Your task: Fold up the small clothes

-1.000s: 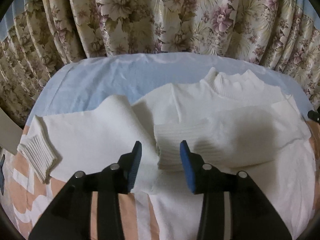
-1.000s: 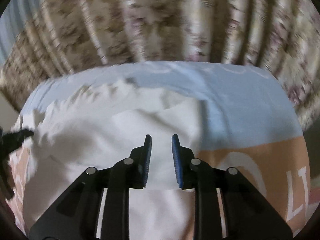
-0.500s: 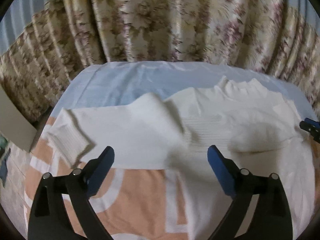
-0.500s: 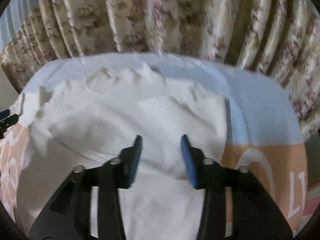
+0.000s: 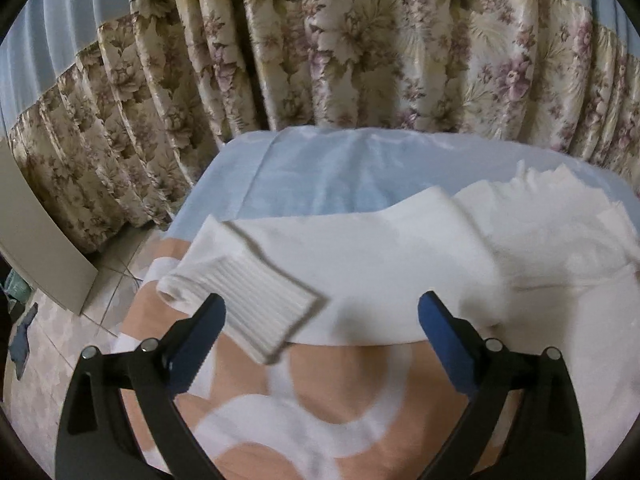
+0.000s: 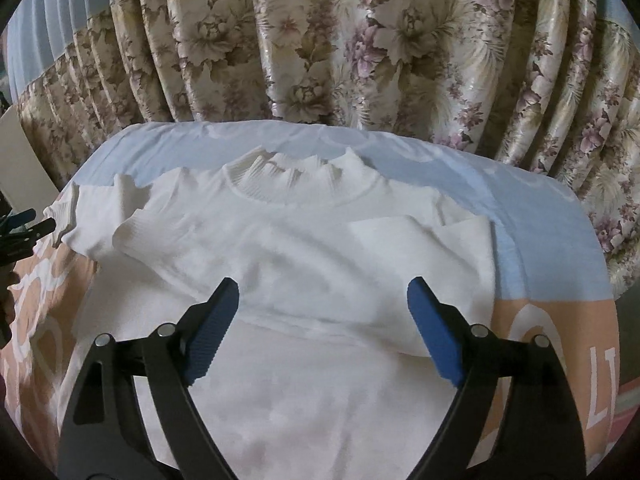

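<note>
A white knit sweater [image 6: 312, 248] with a ribbed high collar [image 6: 296, 176] lies flat on the bed. Its right sleeve is folded across the chest. Its left sleeve [image 5: 360, 264] stretches out to the left, with the ribbed cuff [image 5: 256, 304] folded over near the bed's left edge. My left gripper [image 5: 320, 320] is open and empty, just above and in front of that cuff. My right gripper [image 6: 320, 316] is open and empty over the sweater's lower body. The left gripper's tip also shows in the right wrist view [image 6: 24, 224].
The bed cover is pale blue at the back [image 5: 340, 176] and peach with white letters in front [image 5: 320, 400]. A floral curtain [image 6: 320, 40] hangs right behind the bed. The tiled floor [image 5: 48, 360] and a beige panel [image 5: 36, 240] lie to the left.
Both grippers opened wide. The left one swung left from the sweater's middle to the outstretched sleeve's cuff. The right one pulled back and now faces the sweater's body.
</note>
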{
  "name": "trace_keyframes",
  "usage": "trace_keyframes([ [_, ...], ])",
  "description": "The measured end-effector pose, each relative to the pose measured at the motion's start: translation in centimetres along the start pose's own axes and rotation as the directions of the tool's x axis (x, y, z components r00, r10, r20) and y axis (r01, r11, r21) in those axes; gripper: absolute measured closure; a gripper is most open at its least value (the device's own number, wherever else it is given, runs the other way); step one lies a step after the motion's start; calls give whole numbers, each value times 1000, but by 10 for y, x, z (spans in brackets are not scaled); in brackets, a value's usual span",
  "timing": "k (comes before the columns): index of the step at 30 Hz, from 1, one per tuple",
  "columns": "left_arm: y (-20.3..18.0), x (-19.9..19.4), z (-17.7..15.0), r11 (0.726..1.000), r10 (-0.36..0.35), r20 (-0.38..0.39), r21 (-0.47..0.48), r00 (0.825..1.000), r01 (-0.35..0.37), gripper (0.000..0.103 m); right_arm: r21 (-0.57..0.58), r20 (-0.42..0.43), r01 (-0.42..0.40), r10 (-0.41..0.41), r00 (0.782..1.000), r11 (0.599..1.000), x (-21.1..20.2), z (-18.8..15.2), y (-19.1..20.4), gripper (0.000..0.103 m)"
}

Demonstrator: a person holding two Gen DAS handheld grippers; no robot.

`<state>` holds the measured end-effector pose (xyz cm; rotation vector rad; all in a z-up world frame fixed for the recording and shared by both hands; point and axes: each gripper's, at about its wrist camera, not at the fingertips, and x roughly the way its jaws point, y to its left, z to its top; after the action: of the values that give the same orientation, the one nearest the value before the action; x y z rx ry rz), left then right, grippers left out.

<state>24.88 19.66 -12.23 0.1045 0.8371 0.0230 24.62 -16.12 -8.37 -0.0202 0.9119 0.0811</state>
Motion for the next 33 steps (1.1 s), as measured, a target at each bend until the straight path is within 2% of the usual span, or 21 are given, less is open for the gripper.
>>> trace_keyframes([
  [7,21,29,-5,994,93,-19,64,996,-91,6,-17,-23,3,-3,1000,1000,11,1,11,16],
  [9,24,42,-7,991,102,-51,91,993,-97,13,-17,-33,3,-3,999,1000,14,0,12,16],
  [10,24,47,-9,991,101,-70,98,992,-94,24,-17,-36,2,-2,999,1000,15,0,12,16],
  [11,27,54,-11,992,89,-97,97,991,-80,31,-18,-37,1,-2,999,1000,15,0,12,16],
  [15,28,57,-15,995,71,-109,81,991,-63,34,-16,-40,-1,0,999,1000,16,-1,12,16],
  [16,29,57,-14,996,55,-114,69,992,-48,49,-13,-39,-2,1,999,1000,16,-1,11,16],
  [17,30,57,-13,998,29,-122,52,992,-23,74,-8,-38,-5,4,999,1000,16,0,10,16],
  [20,30,56,-6,1000,-10,-154,20,988,13,88,-2,-31,-15,15,999,1000,14,1,9,16],
  [22,34,55,-2,999,-33,-169,-16,985,30,90,3,-25,-24,24,999,1000,14,2,8,16],
  [24,39,49,4,993,-89,-174,-92,981,74,92,9,-18,-32,32,999,999,14,3,4,16],
  [26,36,38,13,976,-171,-144,-159,975,148,93,13,-13,-38,38,999,999,14,3,1,16],
  [30,4,11,32,951,-263,-70,-186,962,247,93,37,-2,-38,38,999,999,15,5,-14,16],
  [31,-7,7,38,938,-302,-53,-197,952,286,93,45,3,-37,37,999,998,15,6,-18,16],
  [33,-40,-1,51,896,-398,-10,-217,917,386,93,73,12,-37,36,999,997,15,9,-30,16],
])
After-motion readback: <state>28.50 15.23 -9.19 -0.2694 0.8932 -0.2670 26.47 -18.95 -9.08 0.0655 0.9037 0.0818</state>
